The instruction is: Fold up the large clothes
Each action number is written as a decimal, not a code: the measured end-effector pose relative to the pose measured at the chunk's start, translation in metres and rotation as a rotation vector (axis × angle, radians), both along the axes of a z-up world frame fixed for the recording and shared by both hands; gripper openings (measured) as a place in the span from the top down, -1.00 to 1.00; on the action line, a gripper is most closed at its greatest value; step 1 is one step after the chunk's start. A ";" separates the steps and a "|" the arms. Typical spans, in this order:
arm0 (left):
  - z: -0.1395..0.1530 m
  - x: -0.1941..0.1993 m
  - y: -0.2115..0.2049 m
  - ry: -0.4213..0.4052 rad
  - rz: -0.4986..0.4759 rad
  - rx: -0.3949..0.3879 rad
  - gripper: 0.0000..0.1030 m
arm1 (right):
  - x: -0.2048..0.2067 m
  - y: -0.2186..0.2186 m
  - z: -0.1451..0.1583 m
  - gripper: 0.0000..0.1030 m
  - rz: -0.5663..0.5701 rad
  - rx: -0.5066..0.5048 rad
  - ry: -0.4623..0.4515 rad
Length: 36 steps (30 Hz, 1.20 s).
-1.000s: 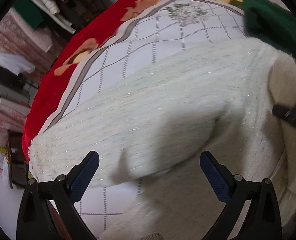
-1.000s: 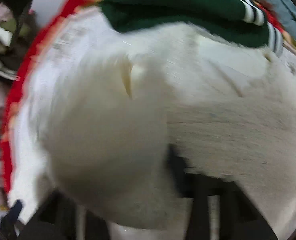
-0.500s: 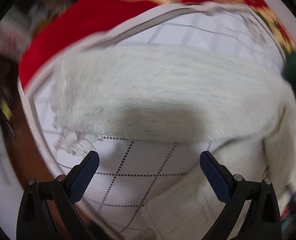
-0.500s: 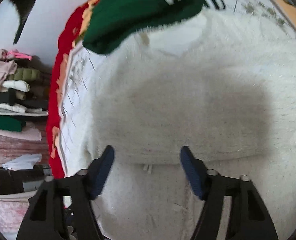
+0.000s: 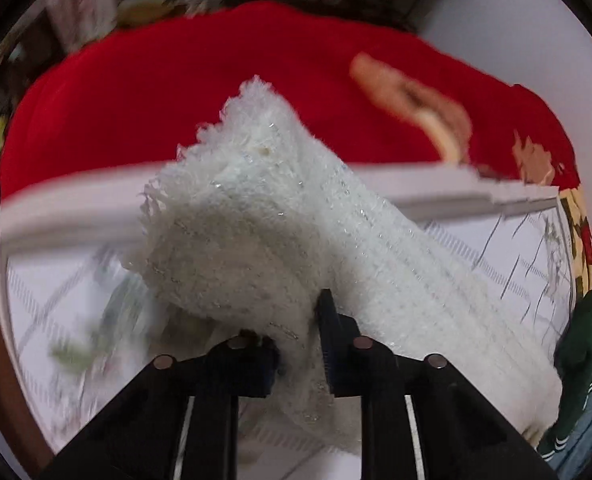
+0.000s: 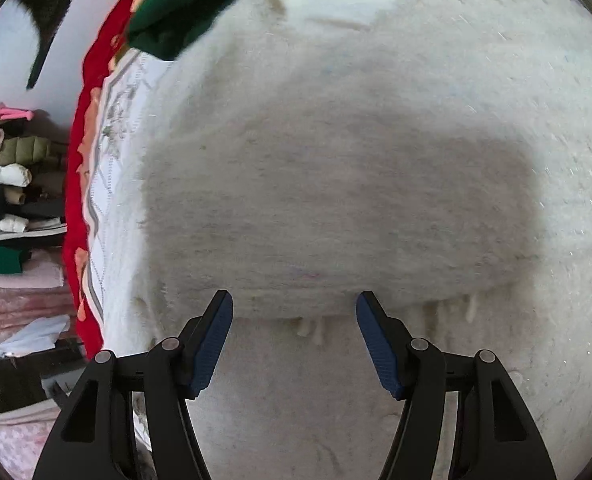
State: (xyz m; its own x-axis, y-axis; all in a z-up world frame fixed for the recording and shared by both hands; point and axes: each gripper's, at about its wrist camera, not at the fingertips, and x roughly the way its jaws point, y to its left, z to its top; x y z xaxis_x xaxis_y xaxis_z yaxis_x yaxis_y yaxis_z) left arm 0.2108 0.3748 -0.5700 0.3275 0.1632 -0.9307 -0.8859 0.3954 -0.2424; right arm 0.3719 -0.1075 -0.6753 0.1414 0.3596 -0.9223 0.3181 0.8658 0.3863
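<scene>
Left hand-held gripper [image 5: 301, 340]: jaws have just been closing and are now pinched on a fold of the white fuzzy sweater [image 5: 264, 232]. The fabric is clamped between the blue pads and bunched up in front of the camera, with a frayed edge at the top of the bunch. From the pinch, the sweater is draped down and to the right across the bed cover [image 5: 507, 256], a white quilted cover with a grid pattern. A red border [image 5: 184, 92] with a floral print is seen beyond the cover's edge. A green garment [image 5: 583, 336] with white stripes is seen at the far right edge, just beside the sweater. The left part of this view is motion-blurred; details there cannot be told.

Right wrist view: stacked folded clothes [image 6: 8, 200] are seen on shelving at far left, apart from the bed. The red border and the quilted cover are seen next, then the sweater [image 6: 375, 140] spread flat and filling most of the frame. The green garment [image 6: 184, 8] is laid over the sweater's upper left edge. A folded-over layer edge with loose fringe strands is visible just ahead of the fingertips.

Right hand-held gripper [image 6: 294, 340]: jaws are spread, held over the sweater near that layer edge. No fabric is pinched between the pads. Contact between fingertips and fabric cannot be told.
</scene>
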 end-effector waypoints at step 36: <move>0.121 0.088 -0.541 -0.196 -1.304 0.294 0.84 | -0.118 -0.284 0.039 -0.18 -0.378 -0.170 0.054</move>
State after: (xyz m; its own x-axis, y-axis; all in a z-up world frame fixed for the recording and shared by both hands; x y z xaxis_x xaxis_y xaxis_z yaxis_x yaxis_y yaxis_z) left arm 0.2990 -0.1665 -0.4488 0.5179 -0.1826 -0.8357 0.2105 0.9741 -0.0824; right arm 0.2544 -0.3914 -0.6367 0.1845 0.1338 -0.9737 0.6416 0.7341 0.2225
